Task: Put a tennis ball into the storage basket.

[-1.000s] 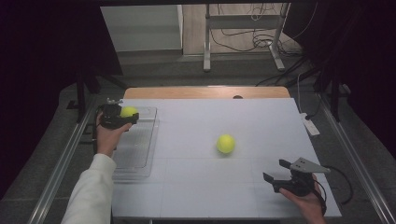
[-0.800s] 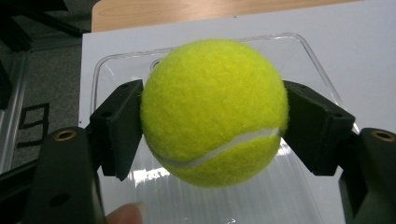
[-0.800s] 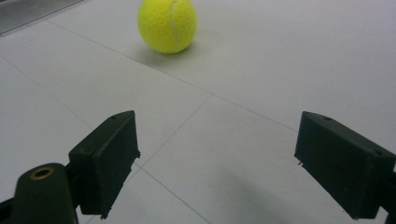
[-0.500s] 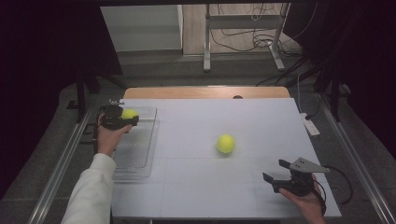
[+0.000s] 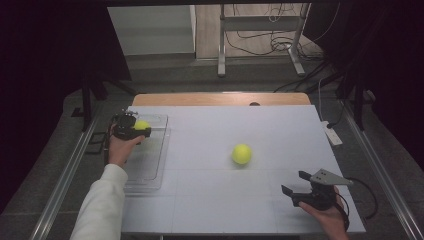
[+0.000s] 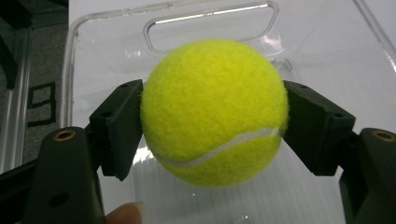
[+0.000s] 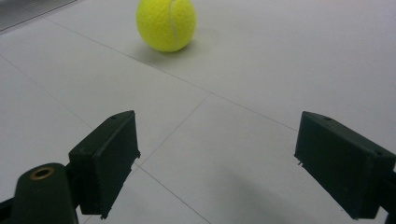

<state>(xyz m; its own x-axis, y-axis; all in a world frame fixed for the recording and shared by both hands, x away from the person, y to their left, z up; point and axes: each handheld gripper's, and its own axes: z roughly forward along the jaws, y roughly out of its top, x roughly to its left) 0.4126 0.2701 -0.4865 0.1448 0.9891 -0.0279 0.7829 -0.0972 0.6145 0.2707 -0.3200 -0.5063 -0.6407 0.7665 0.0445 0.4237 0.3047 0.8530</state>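
While my left gripper (image 6: 212, 119) hangs over the far end of the clear tray (image 5: 150, 165), its jaws clamp a tennis ball (image 6: 214, 112) from both sides. I judge this the drop-off step: next, part the jaws. My right gripper (image 5: 296, 183) gapes wide, empty, well right of the tray; the second ball (image 5: 241, 154) lies between them.

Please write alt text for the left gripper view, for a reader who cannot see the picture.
The left gripper holds a yellow tennis ball between its two black jaws, which press on the ball's sides. Behind and below the ball lies a clear plastic tray with a handle slot at its far end, on a white table.
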